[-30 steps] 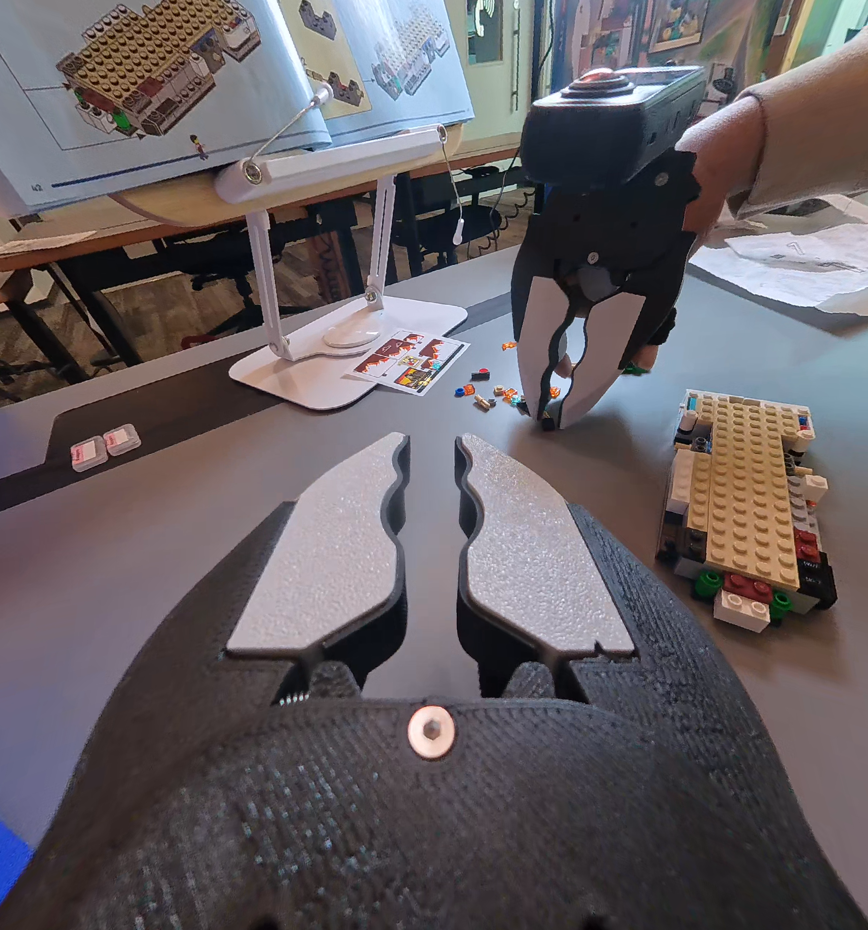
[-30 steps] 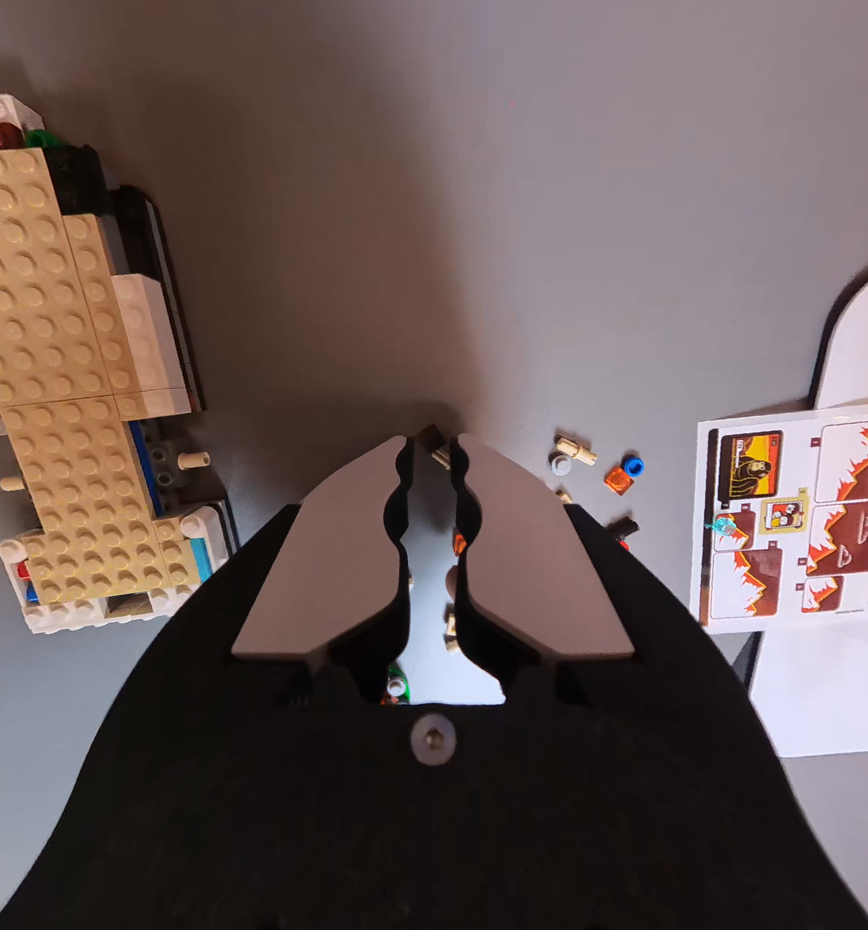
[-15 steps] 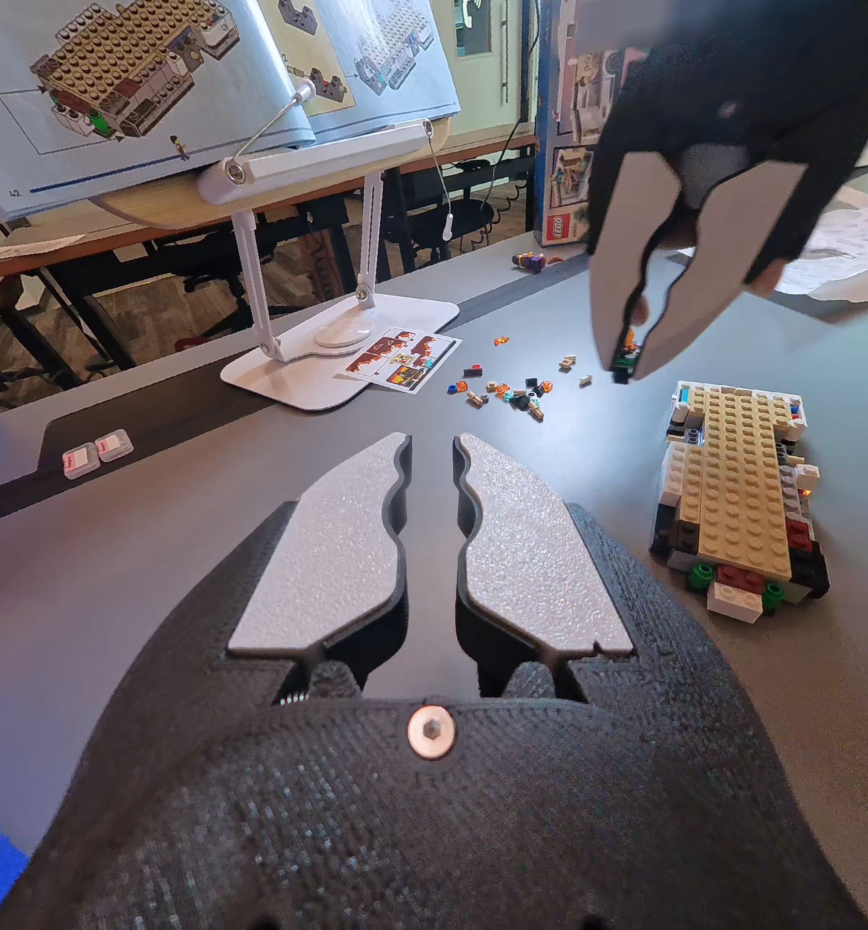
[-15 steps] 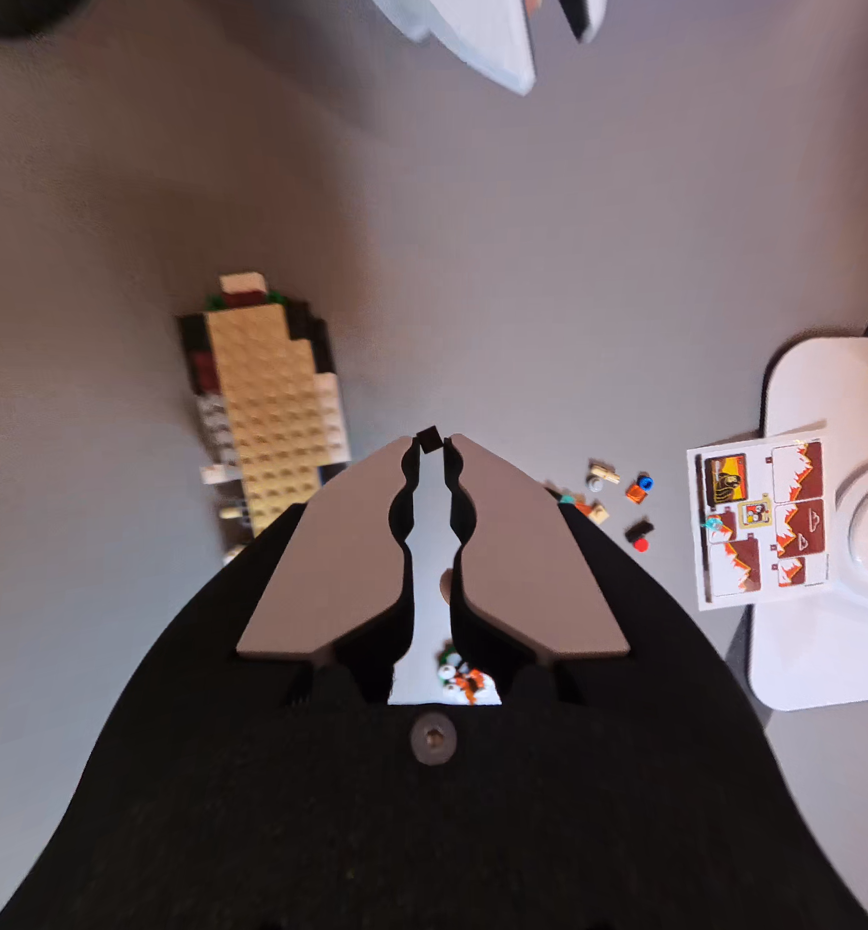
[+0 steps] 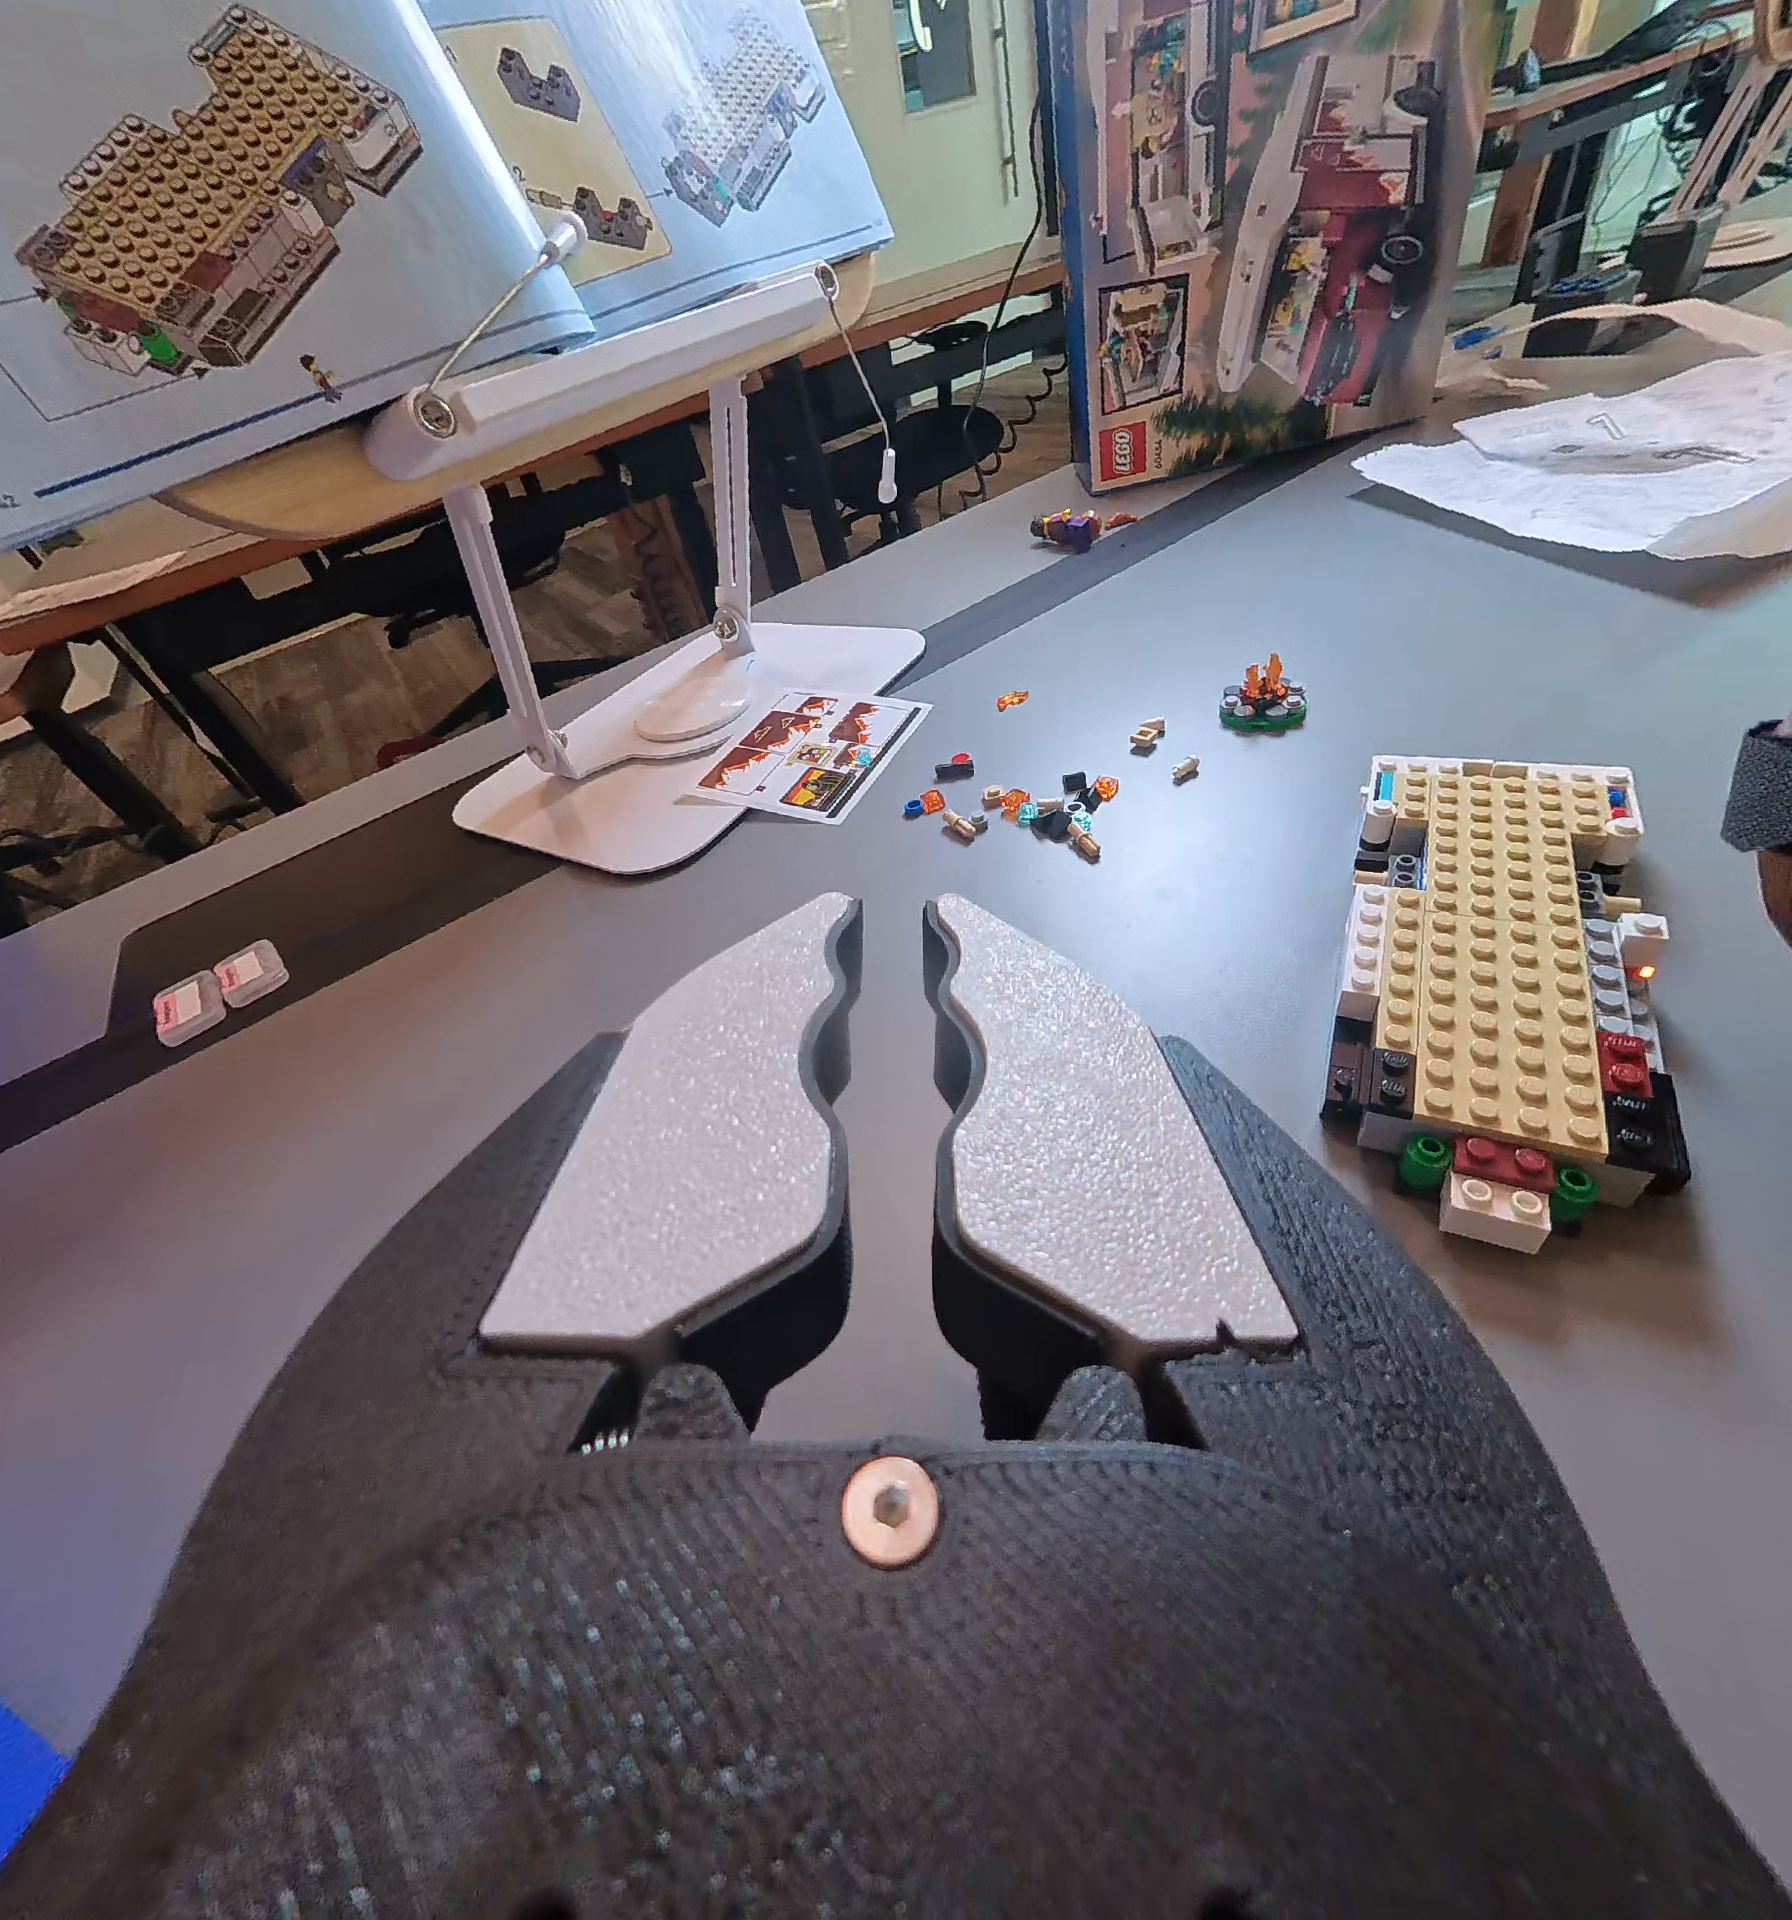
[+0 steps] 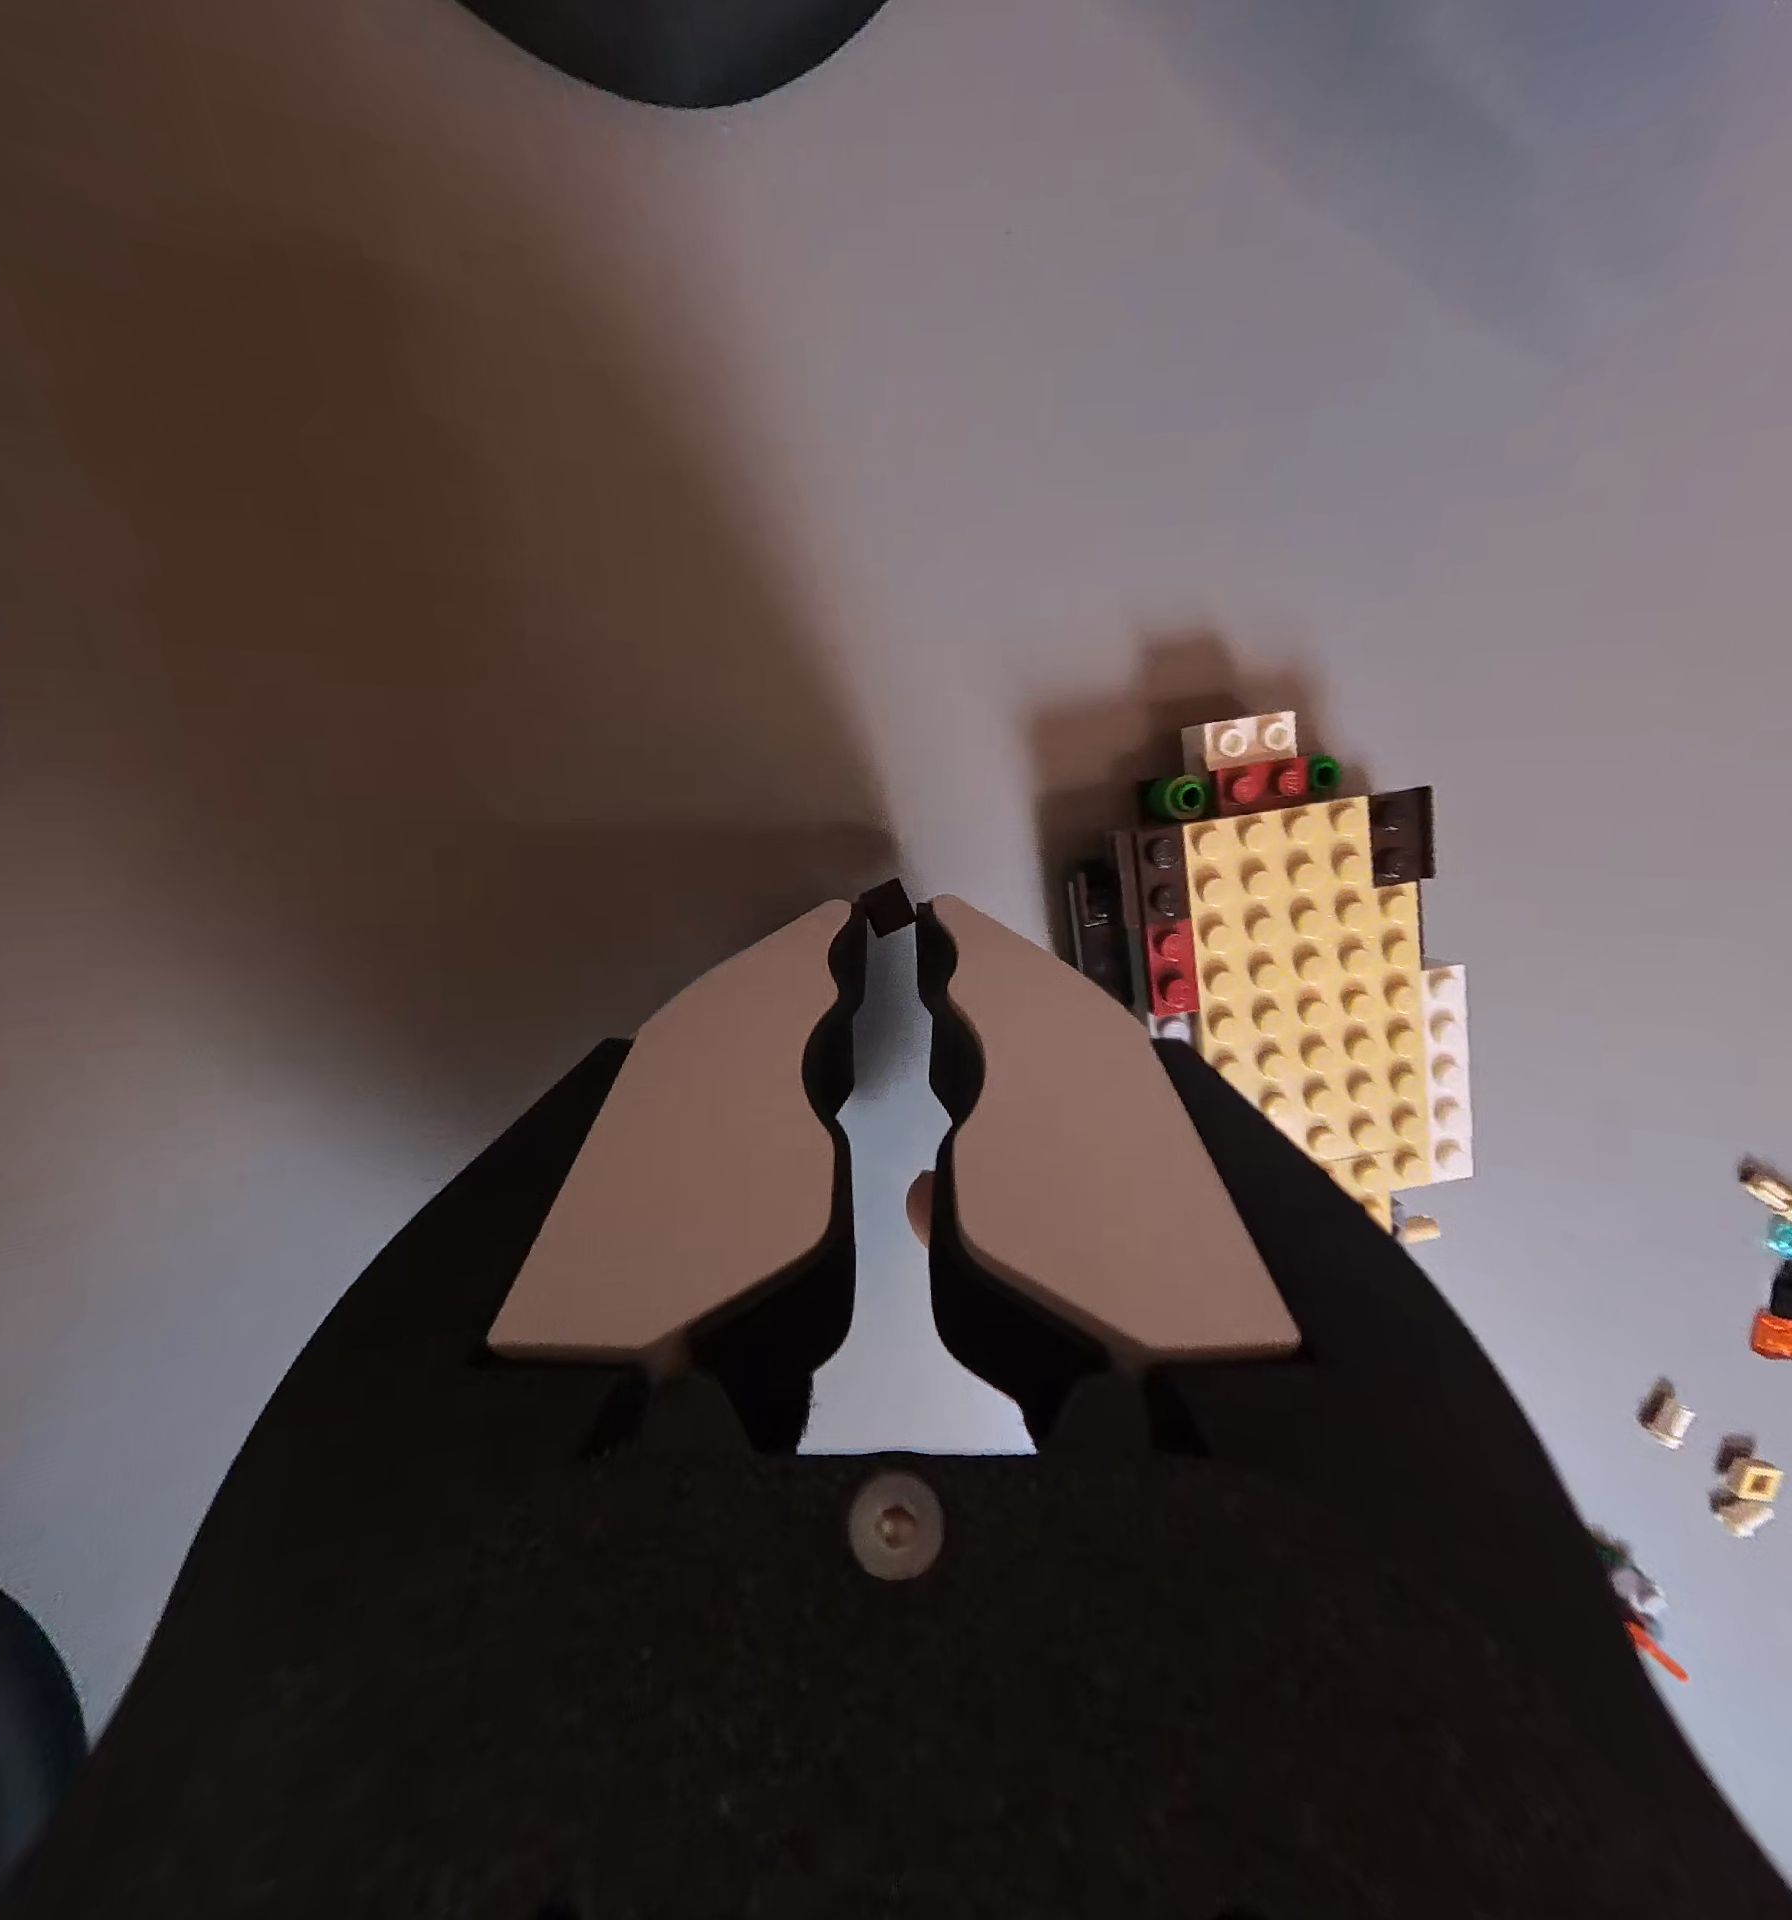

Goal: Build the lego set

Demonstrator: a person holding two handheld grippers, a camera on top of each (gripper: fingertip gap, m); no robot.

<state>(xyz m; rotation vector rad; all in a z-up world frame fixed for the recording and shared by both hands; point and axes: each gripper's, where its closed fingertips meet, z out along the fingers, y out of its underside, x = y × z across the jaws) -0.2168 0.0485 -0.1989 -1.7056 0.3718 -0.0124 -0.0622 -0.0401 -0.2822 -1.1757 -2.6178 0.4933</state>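
The right claw [image 6: 886,914] is pinching a tiny dark block [image 6: 886,908], the toy-brick build [image 6: 1318,977] at its three o'clock, while the left claw [image 5: 892,909] is hanging slightly apart, holding nothing.

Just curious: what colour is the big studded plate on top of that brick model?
Tan, a pale sandy yellow: the studded plate shows best in the left wrist view.

Bench [image 5: 248,1195] bare ahead-left of left hand-held gripper [image 5: 892,909]; brick model [image 5: 1505,987] blocks right, loose pieces [image 5: 1048,810] and stand base [image 5: 663,790] beyond.
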